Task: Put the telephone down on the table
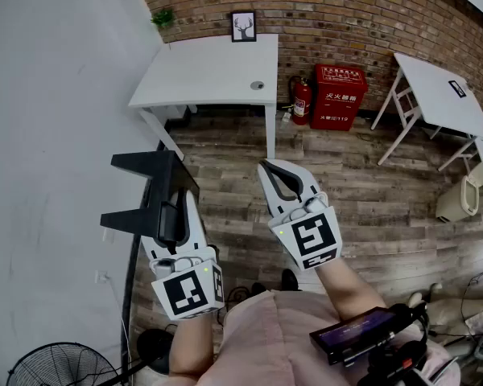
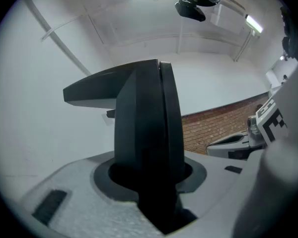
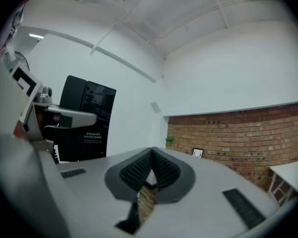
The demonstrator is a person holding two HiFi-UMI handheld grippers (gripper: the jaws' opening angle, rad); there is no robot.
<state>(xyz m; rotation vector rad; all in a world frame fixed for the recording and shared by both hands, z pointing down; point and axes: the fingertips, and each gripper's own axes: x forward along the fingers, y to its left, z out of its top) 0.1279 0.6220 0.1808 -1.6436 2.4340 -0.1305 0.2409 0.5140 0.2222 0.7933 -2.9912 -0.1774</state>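
Left edge, head view: white wall, and a black round floor fan [image 1: 60, 366] in the bottom corner.

Left gripper [image 1: 175, 214]: its claw is pinching the black plastic telephone handset [image 1: 149, 167]. In the left gripper view the handset fills the gap between the jaws, both pads are against its dark body, and it stands roughly upright. One of its ends juts out to the left. In the head view both ends stick out to the left of the jaws, towards the wall. The handset is up in the air over the grey-brown wooden plank floor [image 1: 370, 191], not on any surface, and well apart from the table.

Centre, far side: white rectangular table [image 1: 201, 75] against the red brick wall [image 1: 346, 14]. On it stand a small green plant [image 1: 163, 16], a black-framed deer picture [image 1: 243, 25] and a small grey round thing [image 1: 258, 85], which I cannot identify.

Right gripper [image 1: 270, 171]: claw pressed together, ribbed pads meeting at the tips, nothing between them. It is just beside the left gripper, pointing the same way.

Right of the table: red fire extinguisher [image 1: 302, 100] and red cabinet [image 1: 338, 95] at the foot of the wall. Further right is a second white table [image 1: 443, 95] on slanted legs.

Bottom right: a dark flat device with a lit screen [image 1: 358, 334].
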